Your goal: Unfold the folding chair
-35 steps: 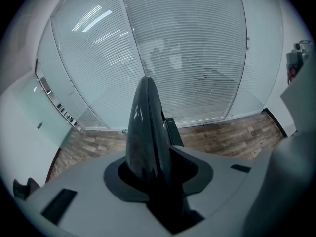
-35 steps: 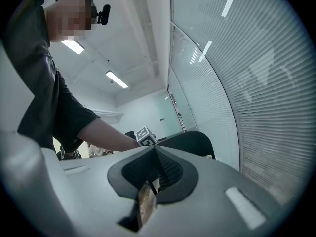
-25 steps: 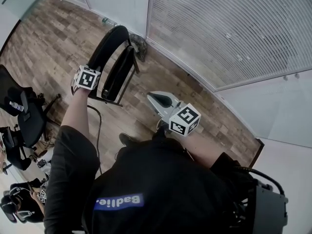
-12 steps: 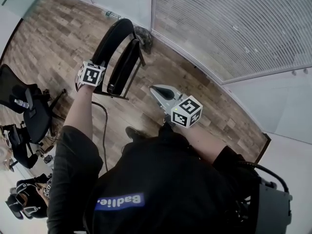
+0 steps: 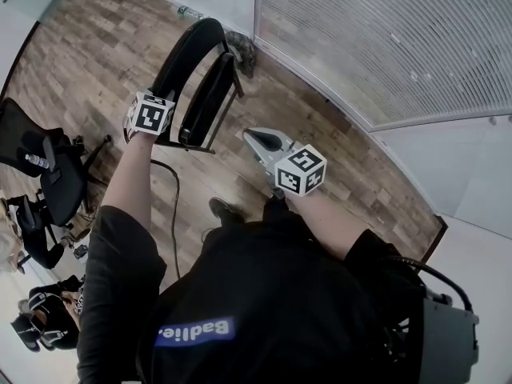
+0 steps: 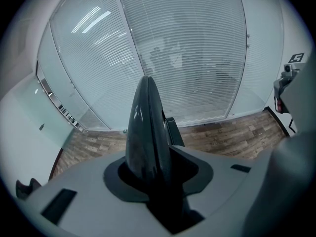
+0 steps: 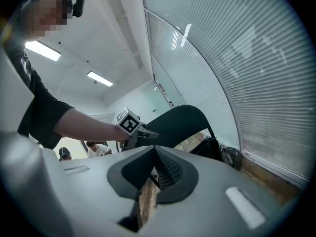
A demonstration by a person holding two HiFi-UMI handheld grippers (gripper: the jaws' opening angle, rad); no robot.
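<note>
The black folding chair [image 5: 198, 70] stands folded on the wood floor by the glass wall. My left gripper [image 5: 164, 124] is shut on the edge of its curved backrest [image 6: 147, 127], which rises between the jaws in the left gripper view. My right gripper [image 5: 251, 137] hangs to the right of the chair, apart from it, with its jaws shut and nothing between them. In the right gripper view the gripper [image 7: 156, 168] points at the backrest [image 7: 180, 122], and the left gripper's marker cube [image 7: 128, 121] shows at the chair's left edge.
A glass wall with white blinds [image 5: 384, 46] runs behind the chair. Black office chairs [image 5: 44, 174] stand at the left, and people [image 5: 40, 322] sit at the lower left. A dark cable [image 5: 172, 206] lies on the floor, and a dark bundle [image 5: 244, 50] sits at the wall's foot.
My right gripper has sunk a little beside the chair. The left gripper has kept its hold on the backrest. The head view has shifted slightly.
</note>
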